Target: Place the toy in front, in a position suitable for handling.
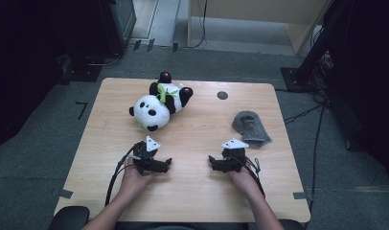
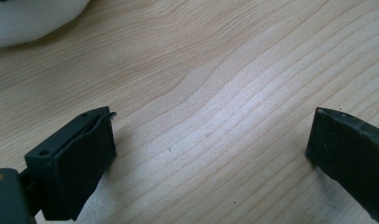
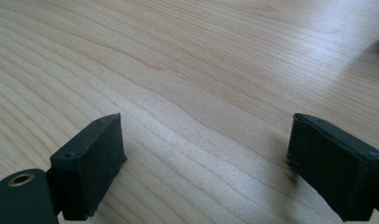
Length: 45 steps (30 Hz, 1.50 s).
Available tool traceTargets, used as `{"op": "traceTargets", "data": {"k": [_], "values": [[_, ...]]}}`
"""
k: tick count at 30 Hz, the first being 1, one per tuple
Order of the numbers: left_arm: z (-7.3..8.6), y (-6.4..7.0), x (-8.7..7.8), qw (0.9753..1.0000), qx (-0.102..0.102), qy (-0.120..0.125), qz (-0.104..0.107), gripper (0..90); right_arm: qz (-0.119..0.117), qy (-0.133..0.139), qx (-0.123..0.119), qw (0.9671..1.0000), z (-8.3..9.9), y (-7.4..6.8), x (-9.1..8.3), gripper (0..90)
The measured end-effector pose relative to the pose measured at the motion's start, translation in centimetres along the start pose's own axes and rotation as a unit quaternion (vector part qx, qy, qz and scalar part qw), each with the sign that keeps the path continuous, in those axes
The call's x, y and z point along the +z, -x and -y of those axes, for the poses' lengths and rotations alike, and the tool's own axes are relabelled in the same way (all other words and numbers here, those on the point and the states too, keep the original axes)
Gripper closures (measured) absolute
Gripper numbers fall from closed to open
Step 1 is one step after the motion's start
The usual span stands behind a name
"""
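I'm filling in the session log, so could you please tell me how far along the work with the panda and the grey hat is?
Nothing looks done yet: the plush panda lies on its back at the far side of the table, and the grey knit hat lies apart to its right. Nothing is in hand: the left gripper and right gripper are open over bare wood. All the handling is left.

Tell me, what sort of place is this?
Probably a lab or studio for recording handling work: a lone wooden table on grey carpet, dark equipment stands with trailing cables around it, and a plush panda and grey knit hat as props.
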State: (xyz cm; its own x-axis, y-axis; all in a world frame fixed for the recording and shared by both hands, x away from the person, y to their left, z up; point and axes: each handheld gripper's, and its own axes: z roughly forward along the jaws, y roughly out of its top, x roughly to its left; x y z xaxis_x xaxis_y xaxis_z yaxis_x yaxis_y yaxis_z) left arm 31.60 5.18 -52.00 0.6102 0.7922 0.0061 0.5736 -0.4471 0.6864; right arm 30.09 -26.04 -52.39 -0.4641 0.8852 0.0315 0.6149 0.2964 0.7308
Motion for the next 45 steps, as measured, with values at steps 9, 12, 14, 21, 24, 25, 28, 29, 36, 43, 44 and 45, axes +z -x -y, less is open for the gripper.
{"op": "traceTargets", "data": {"k": [9,12,14,21,24,25,28,29,36,43,44,45], "values": [[0.0,0.0,0.0,1.0,0.002,0.0,0.002,0.9,-0.006,0.0,-0.005,1.0,0.0,0.2,0.0,10.3],[0.0,0.0,0.0,1.0,0.003,0.0,0.002,0.9,-0.006,0.0,-0.005,1.0,0.0,0.1,0.0,10.3],[0.2,-0.2,-0.2,0.9999,0.011,-0.001,0.01,0.9,-0.005,-0.001,-0.006,1.0,0.1,0.1,-0.1,10.3],[-0.3,-0.2,-0.7,0.9993,0.024,-0.016,0.022,7.4,-0.006,-0.001,-0.006,1.0,0.1,0.1,-0.1,10.3],[-0.4,-0.3,-0.9,0.9994,0.023,-0.011,0.025,13.8,-0.005,-0.001,-0.006,1.0,0.1,0.1,-0.1,10.3],[-0.5,-0.4,-1.0,0.9991,0.021,-0.014,0.033,14.7,-0.005,-0.001,-0.007,1.0,0.1,0.1,-0.1,10.3],[-0.6,-0.6,-1.2,0.9987,0.015,-0.014,0.046,15.6,-0.005,-0.001,-0.007,1.0,0.1,0.1,-0.1,10.3],[-0.8,-0.7,-1.3,0.9986,0.015,-0.015,0.048,15.7,-0.005,-0.001,-0.007,1.0,0.1,0.1,-0.1,10.3],[-1.6,-1.7,-2.8,0.9968,-0.009,-0.005,0.079,16.3,-0.005,-0.001,-0.007,1.0,0.1,0.1,-0.1,10.3],[-2.2,-2.9,-4.0,0.9974,-0.025,0.006,0.067,24.6,-0.005,0.0,-0.008,1.0,0.1,0.1,-0.1,10.2],[-2.3,-3.0,-4.0,0.9973,-0.025,0.005,0.069,24.6,-0.005,0.0,-0.008,1.0,0.1,0.1,-0.1,10.2],[-2.4,-3.1,-3.9,0.9972,-0.022,0.003,0.071,24.7,-0.005,0.0,-0.009,0.9999,0.1,0.1,-0.1,10.2]]}}
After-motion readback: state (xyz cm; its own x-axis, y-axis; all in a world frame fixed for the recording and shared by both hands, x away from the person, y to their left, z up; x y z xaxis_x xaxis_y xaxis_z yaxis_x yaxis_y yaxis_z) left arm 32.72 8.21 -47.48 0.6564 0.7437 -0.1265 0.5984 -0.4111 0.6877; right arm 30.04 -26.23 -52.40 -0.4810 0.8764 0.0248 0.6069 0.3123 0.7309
